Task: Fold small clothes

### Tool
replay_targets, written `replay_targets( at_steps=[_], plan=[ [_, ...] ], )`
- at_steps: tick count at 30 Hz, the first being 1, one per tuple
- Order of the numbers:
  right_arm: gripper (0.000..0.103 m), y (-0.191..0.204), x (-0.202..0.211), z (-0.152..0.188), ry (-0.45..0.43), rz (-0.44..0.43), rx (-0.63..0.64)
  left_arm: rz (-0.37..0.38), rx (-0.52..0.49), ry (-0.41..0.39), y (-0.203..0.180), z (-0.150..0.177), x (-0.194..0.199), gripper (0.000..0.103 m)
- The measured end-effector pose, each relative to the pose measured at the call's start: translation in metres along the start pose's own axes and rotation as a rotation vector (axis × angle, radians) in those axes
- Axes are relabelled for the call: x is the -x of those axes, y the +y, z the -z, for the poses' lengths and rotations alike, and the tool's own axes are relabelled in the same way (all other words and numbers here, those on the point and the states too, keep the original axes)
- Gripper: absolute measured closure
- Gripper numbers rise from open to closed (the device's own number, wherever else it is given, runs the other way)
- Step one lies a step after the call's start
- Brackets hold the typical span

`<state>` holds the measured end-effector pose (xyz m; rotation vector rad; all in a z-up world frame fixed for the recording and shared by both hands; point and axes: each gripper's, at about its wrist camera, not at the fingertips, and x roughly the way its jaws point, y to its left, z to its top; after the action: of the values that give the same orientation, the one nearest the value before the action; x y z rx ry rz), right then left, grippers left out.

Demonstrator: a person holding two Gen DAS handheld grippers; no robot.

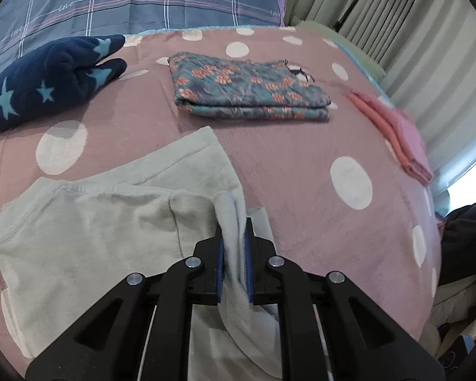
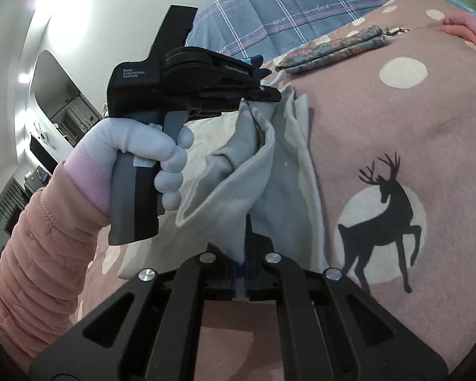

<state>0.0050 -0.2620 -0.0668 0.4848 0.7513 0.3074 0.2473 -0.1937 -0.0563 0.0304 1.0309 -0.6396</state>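
Pinching opposite edges of the pale grey garment (image 1: 89, 238), the left gripper (image 1: 234, 254) and right gripper (image 2: 241, 273) carry one half over to fold it on the bed (image 1: 301, 165).

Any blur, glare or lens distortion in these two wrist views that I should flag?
Left wrist view: strong fisheye bending of the bed edge, motion smear on the pink folded cloth, window blown out at right. Right wrist view: glare washes out the white wall at upper left, dark vignette at the corners; the grey garment and deer print stay sharp.
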Motion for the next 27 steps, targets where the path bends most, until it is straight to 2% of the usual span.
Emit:
replay_targets(
  at_steps=[3,5,6,9,10,12,14,19,21,23,27],
  plan=[
    [0.1,-0.004,-0.002,0.003,0.02,0.0,-0.006,-0.007,-0.014,0.004,-0.006,0.0,-0.004,0.086],
    [0.099,-0.008,-0.004,0.005,0.035,-0.004,-0.017,0.014,-0.013,-0.023,-0.009,-0.001,0.006,0.079],
    [0.099,-0.011,-0.006,0.006,0.045,-0.006,-0.029,0.013,-0.024,-0.056,-0.012,-0.002,0.02,0.077],
    [0.099,-0.018,-0.008,0.006,0.061,-0.027,-0.061,-0.015,-0.077,-0.13,-0.02,0.004,0.057,0.061],
    [0.098,-0.019,-0.007,0.006,0.062,-0.03,-0.064,-0.043,-0.112,-0.163,-0.023,0.013,0.076,0.059],
    [0.097,-0.019,-0.007,0.006,0.064,-0.028,-0.062,-0.085,-0.16,-0.204,-0.025,0.037,0.108,0.054],
    [0.092,-0.019,-0.007,0.007,0.069,-0.026,-0.065,-0.09,-0.177,-0.232,-0.021,0.066,0.131,0.045],
    [0.088,-0.027,-0.006,0.004,0.078,-0.039,-0.094,-0.133,-0.186,-0.251,-0.002,0.164,0.176,0.043],
    [0.088,-0.029,-0.006,0.002,0.084,-0.039,-0.099,-0.146,-0.17,-0.245,0.006,0.2,0.184,0.043],
    [0.088,-0.032,-0.006,0.0,0.091,-0.039,-0.113,-0.157,-0.144,-0.228,0.013,0.222,0.184,0.043],
    [0.085,-0.033,-0.002,-0.005,0.085,-0.013,-0.129,-0.173,-0.096,-0.176,0.028,0.249,0.168,0.043]
  ],
)
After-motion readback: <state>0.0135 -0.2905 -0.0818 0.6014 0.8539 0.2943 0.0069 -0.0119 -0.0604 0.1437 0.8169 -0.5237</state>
